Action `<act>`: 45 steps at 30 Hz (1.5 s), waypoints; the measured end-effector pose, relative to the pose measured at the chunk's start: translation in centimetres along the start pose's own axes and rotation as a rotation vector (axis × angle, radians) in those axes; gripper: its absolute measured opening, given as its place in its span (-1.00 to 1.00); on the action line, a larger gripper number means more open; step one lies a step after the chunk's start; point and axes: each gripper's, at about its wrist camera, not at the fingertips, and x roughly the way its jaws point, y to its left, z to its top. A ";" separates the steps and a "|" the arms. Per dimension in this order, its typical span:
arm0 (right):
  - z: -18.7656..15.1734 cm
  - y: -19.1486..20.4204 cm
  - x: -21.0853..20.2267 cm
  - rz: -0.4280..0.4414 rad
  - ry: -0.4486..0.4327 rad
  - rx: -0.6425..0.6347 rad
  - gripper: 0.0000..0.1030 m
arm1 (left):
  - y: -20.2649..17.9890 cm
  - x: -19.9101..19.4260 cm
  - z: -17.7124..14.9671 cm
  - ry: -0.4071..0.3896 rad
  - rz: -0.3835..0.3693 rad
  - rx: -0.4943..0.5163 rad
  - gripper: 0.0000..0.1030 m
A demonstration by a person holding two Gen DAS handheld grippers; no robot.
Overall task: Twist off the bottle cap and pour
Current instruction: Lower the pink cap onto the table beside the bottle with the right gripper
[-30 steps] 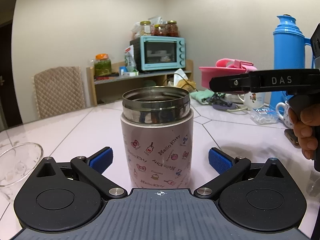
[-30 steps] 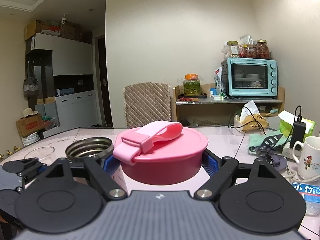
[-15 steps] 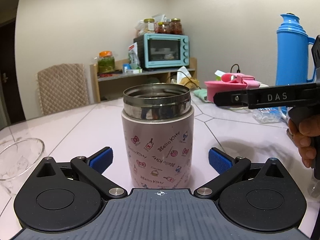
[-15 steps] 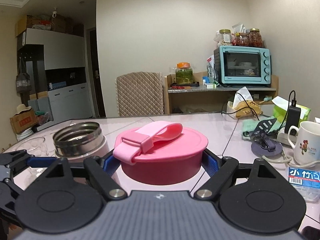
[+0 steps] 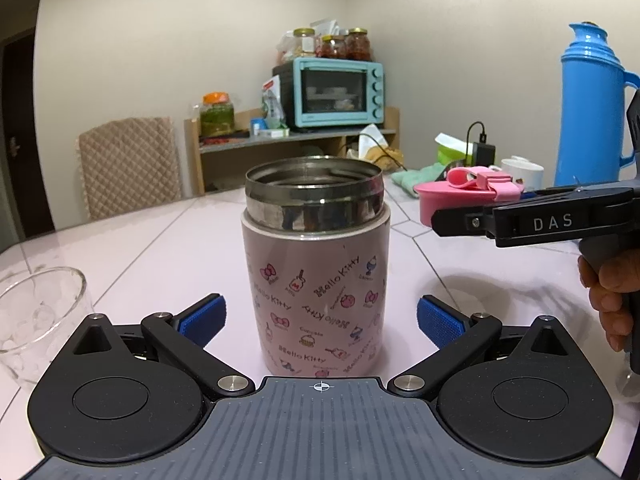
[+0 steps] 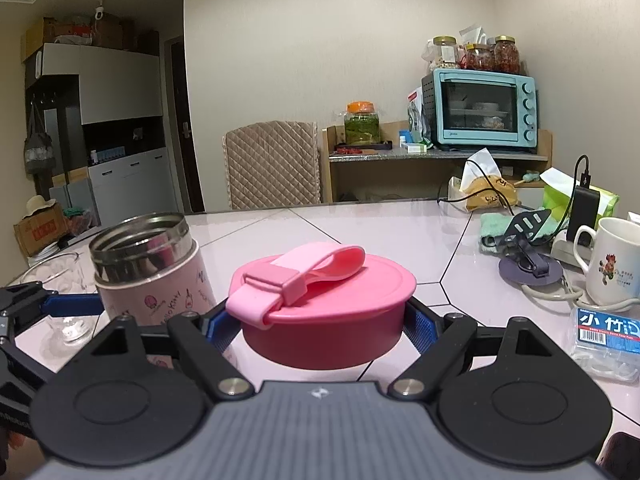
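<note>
1. Flask (image 5: 316, 276): pink printed body, steel mouth uncovered, stood upright on the counter (image 5: 140, 256) between the blue pads of the left gripper (image 5: 319, 320); the jaws are spread wide, touching nothing.
2. Pink cap (image 6: 326, 312), strap on top, is clamped at its sides by the right gripper (image 6: 320, 330).
3. Since a second ago the cap has been brought lower and to the right of the flask, near the white mug (image 6: 612, 264).
4. Unscrewing is judged finished; cap set-down is likely in hand.
5. Glass (image 5: 36, 320) is seen waiting at left; pouring remains.
</note>
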 end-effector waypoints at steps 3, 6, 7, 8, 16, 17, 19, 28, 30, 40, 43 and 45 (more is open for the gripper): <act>-0.2 -0.1 0.2 -0.005 0.013 0.002 0.65 | 0.0 0.0 -0.1 0.003 0.001 -0.002 1.00; -0.4 -0.2 0.4 -0.006 0.026 0.004 0.65 | -0.1 0.0 -0.1 0.004 0.003 -0.002 1.00; -0.5 -0.2 0.5 -0.006 0.031 0.004 0.65 | -0.1 0.0 -0.2 0.004 0.003 -0.001 1.00; -0.5 -0.2 0.5 -0.007 0.037 0.004 0.65 | -0.1 0.0 -0.2 0.005 0.003 0.000 1.00; -1.1 -0.6 1.5 -0.011 0.092 -0.007 0.65 | -0.1 0.2 -0.4 0.017 -0.002 0.003 1.00; -1.1 -0.6 1.6 -0.012 0.097 -0.007 0.65 | -0.1 0.2 -0.4 0.018 -0.002 0.003 1.00; -1.2 -0.7 1.7 -0.013 0.106 -0.006 0.65 | -0.1 0.3 -0.4 0.021 -0.001 0.004 1.00; -1.9 -0.9 2.4 -0.012 0.125 -0.008 0.65 | -0.2 0.5 -0.6 0.030 0.002 0.000 1.00; -2.1 -1.0 2.5 -0.011 0.129 -0.007 0.65 | -0.3 0.6 -0.6 0.034 0.001 0.000 1.00; -2.1 -0.9 2.9 -0.017 0.147 -0.018 0.65 | -0.5 0.8 -0.8 0.040 0.002 0.003 1.00; -2.2 -0.9 3.0 -0.021 0.153 -0.019 0.65 | -0.7 0.9 -0.8 0.040 0.003 0.004 1.00; -2.2 -0.9 3.0 -0.024 0.157 -0.020 0.65 | -0.7 0.9 -0.8 0.040 0.003 0.001 1.00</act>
